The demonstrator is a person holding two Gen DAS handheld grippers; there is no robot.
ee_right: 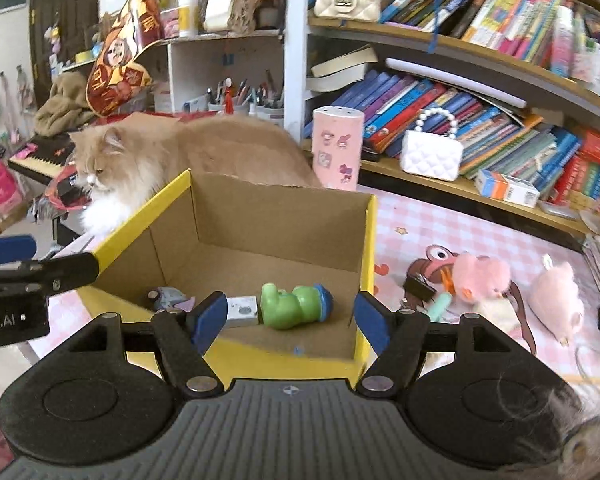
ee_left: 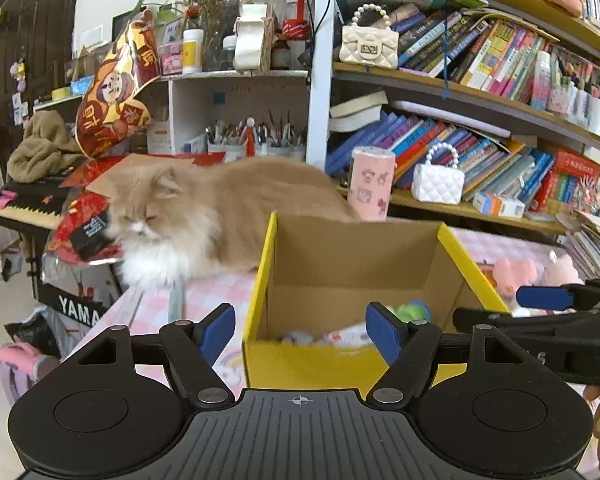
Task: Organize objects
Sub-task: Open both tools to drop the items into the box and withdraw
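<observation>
A long-haired cat (ee_right: 148, 160) lay at the far left behind the yellow cardboard box (ee_right: 370, 264), well clear of the opening but near its back wall. The left gripper (ee_left: 300, 330) hovered at the box's near edge, its tongs apart with nothing between them. Inside the box lay a small grey-blue toy (ee_right: 166, 296), a white card box (ee_right: 242, 310) and a green figure (ee_right: 296, 304) on its side. The right gripper (ee_right: 286, 316) was held over the near rim, tongs likewise apart and empty. By judgement, a placement into the box was complete and both grippers were free for the next item. To the right, on the pink checked cloth (ee_right: 440, 220), a pink plush (ee_right: 482, 276), a second pink plush (ee_right: 556, 304) and a black binder clip (ee_right: 418, 286) remained outside. The next move called for reaching right and closing on one. The cat could intrude.
</observation>
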